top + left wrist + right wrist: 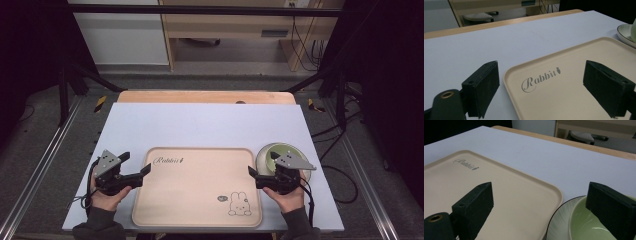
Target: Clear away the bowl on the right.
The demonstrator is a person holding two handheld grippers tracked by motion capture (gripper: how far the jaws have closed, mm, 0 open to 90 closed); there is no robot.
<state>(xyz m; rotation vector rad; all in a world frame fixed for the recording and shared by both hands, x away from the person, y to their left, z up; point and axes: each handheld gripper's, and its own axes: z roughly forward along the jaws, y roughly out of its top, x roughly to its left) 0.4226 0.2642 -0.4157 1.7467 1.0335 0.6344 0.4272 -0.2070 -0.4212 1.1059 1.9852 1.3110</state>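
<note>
White sheeting covers our table (200, 125), with its wooden edge showing at the far side and a pale cabinet on the floor beyond. On the sheet, near our edge, lies a beige tray (200, 200), printed with "Rabbit" at its far left corner and a small rabbit drawing at its near right corner. Just beside the tray's right rim sits a white plate (265, 155) with a dark edge line, and a green bowl (584, 225) rests on it.

We hold our left gripper (137, 167) at the tray's left rim, its jaws spread wide with nothing between the pads; in the left gripper view one jaw hangs over the sheet and the other over the tray, so they straddle the rim (507, 80) without touching it.

Our right gripper (262, 170) sits between tray and plate, jaws equally wide apart and empty. In the right gripper view one jaw hovers over the tray (499, 195), the other over the bowl, and the plate (559, 220) shows just beside the tray's corner.
</note>
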